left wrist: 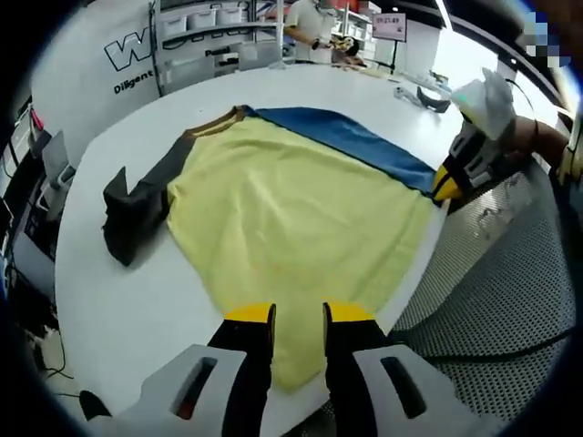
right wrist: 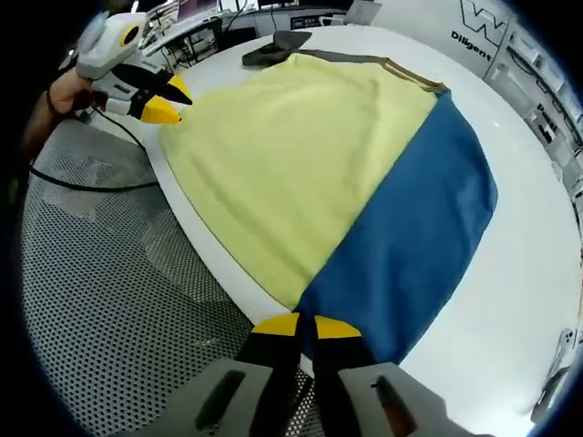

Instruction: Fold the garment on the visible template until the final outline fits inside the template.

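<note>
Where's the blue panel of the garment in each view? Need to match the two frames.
Left gripper view: blue panel runs along the far edge of the garment, ending at the right gripper.
Right gripper view: blue panel fills the right half, reaching down to that gripper's own jaws.
Shared landmark: the tan collar band at the neckline.

White wall panel [left wrist: 100, 68]: large outlined "W" with "Diligent" beneath, both cut off (the same lettering appears in the right gripper view [right wrist: 478, 27]). Wall display [left wrist: 389, 25]: digits present, too small to read.
</note>
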